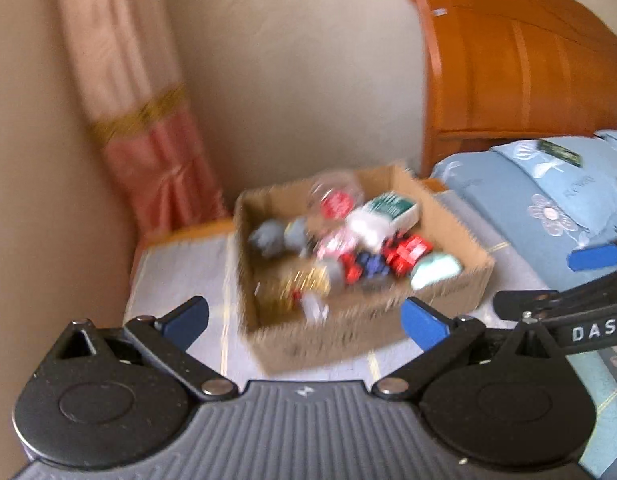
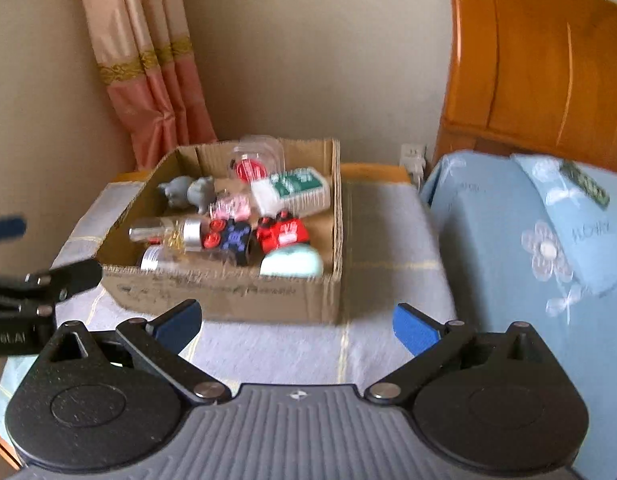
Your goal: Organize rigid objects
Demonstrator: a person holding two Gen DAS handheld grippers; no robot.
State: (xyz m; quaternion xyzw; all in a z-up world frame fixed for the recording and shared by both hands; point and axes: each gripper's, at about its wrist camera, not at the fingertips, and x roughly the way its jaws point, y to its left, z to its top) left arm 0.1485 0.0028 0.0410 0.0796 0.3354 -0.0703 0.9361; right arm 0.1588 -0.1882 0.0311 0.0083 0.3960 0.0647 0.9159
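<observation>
Both claws hang spread and hold nothing, the left gripper (image 1: 304, 320) and right gripper (image 2: 296, 326) over the pale checked cloth (image 2: 388, 240) short of the cardboard box (image 2: 228, 292). Beyond its near wall lie a mint case (image 2: 292, 263), red toy car (image 2: 282, 232) and grey figures (image 2: 188, 194), with bare cloth between box and blue bedding (image 2: 508, 220)

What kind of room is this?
Most likely a bedroom: a wooden headboard stands over blue flowered bedding, with a curtain in the corner and a cardboard box of odds and ends alongside.
</observation>
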